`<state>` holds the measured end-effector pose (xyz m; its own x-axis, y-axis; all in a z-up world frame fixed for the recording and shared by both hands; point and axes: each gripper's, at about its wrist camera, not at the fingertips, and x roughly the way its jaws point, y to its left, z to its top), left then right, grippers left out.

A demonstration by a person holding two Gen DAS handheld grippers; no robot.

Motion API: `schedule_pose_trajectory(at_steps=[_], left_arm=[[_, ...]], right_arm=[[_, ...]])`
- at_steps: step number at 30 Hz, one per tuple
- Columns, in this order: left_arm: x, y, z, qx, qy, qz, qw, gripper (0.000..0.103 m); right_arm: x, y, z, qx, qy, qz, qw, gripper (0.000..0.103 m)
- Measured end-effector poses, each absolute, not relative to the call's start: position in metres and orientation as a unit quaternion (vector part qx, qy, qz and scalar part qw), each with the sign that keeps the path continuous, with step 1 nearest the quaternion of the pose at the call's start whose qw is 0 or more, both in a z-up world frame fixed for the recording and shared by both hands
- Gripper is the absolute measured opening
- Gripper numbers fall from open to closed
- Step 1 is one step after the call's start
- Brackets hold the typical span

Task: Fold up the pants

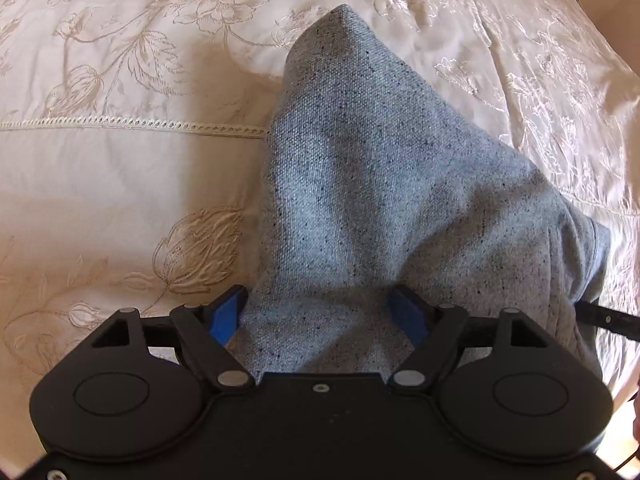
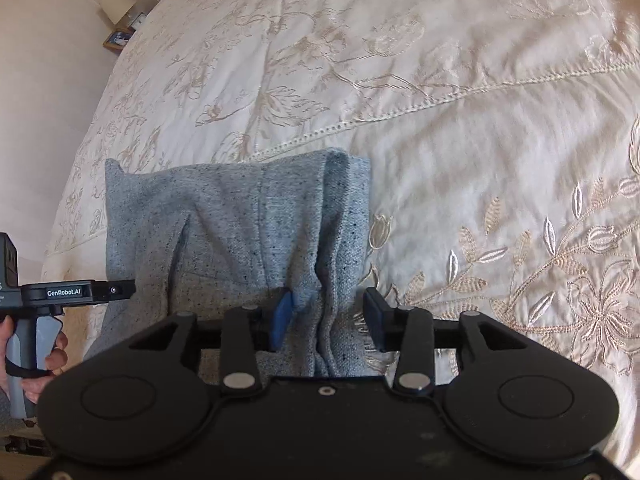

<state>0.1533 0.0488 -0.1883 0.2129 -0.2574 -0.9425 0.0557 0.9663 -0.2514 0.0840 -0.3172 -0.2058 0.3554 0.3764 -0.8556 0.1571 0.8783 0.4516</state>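
Note:
Grey speckled pants (image 1: 372, 184) lie folded on the cream embroidered bedspread (image 1: 120, 160). In the left wrist view the cloth fills the space between my left gripper's (image 1: 320, 312) blue-padded fingers, which stand wide apart around it. In the right wrist view the pants (image 2: 240, 232) form a rectangular pile, with their folded right edge running between my right gripper's (image 2: 328, 316) fingers, also apart. The left gripper's body (image 2: 76, 292) and the hand holding it show at the left edge of the right wrist view.
The bedspread (image 2: 440, 140) stretches far and to the right of the pants. A bedside table with a lamp (image 2: 118, 6) and small frames stands past the bed's far left corner. A black part of the right gripper (image 1: 608, 320) pokes out from under the pants.

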Motion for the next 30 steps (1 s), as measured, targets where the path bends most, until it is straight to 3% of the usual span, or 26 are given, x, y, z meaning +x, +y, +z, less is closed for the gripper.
schedule_pose_trajectory(at_steps=[3,4,5,7,15,25,27,28,29,30], left_arm=[[0.149,0.047,-0.181,-0.111,0.611,-0.114,0.775,0.027],[0.145,0.044,-0.174,-0.105,0.606,-0.106,0.782,0.020],[0.141,0.042,-0.167,-0.094,0.597,-0.097,0.791,0.017],[0.131,0.041,-0.149,-0.091,0.578,-0.091,0.806,0.016],[0.124,0.070,-0.082,-0.097,0.524,-0.083,0.842,0.009],[0.201,0.166,-0.048,-0.091,0.480,-0.066,0.870,0.010],[0.218,0.185,-0.059,-0.087,0.486,-0.058,0.868,0.016],[0.228,0.194,-0.072,-0.071,0.500,-0.035,0.862,0.028],[0.235,0.202,-0.087,-0.057,0.514,-0.005,0.856,0.029],[0.239,0.211,-0.103,-0.045,0.530,0.033,0.846,0.026]], right_arm=[[0.081,-0.330,-0.216,0.294,0.560,0.067,0.771,0.047],[0.081,-0.332,-0.218,0.318,0.562,0.078,0.760,0.040],[0.080,-0.333,-0.217,0.336,0.562,0.092,0.750,0.023],[0.077,-0.325,-0.199,0.294,0.554,0.092,0.773,0.017],[0.087,-0.273,-0.116,0.198,0.512,0.136,0.824,0.016],[0.202,-0.172,-0.074,0.161,0.462,0.188,0.851,0.016],[0.227,-0.153,-0.079,0.173,0.465,0.184,0.849,0.016],[0.240,-0.143,-0.086,0.174,0.465,0.174,0.850,0.018],[0.250,-0.136,-0.097,0.172,0.470,0.159,0.851,0.025],[0.259,-0.131,-0.109,0.164,0.484,0.132,0.849,0.026]])
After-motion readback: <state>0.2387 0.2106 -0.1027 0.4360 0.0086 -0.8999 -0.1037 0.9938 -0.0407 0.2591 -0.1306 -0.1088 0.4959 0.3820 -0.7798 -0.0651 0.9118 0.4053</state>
